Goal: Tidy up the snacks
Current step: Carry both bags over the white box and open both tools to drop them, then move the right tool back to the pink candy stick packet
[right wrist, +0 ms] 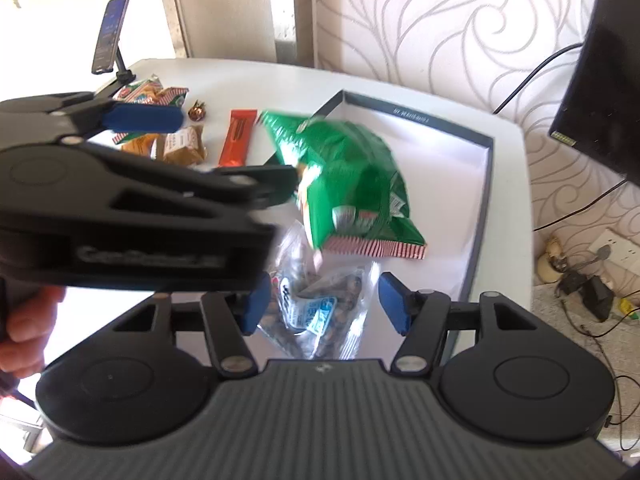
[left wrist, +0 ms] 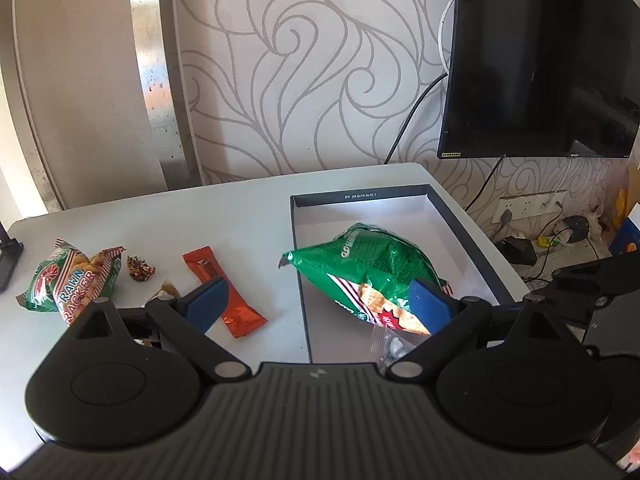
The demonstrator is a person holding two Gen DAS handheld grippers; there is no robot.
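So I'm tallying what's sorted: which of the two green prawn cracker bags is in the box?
The green bag over the box, between the open left gripper fingers. The other prawn cracker bag lies on the table, at its far left.

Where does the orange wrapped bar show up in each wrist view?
Left wrist view: the orange bar lies on the table left of the box, partly behind the left gripper's left finger.
Right wrist view: the bar lies upper centre, beyond the left gripper, left of the green snack bag.
Shared landmark: the dark-rimmed box.
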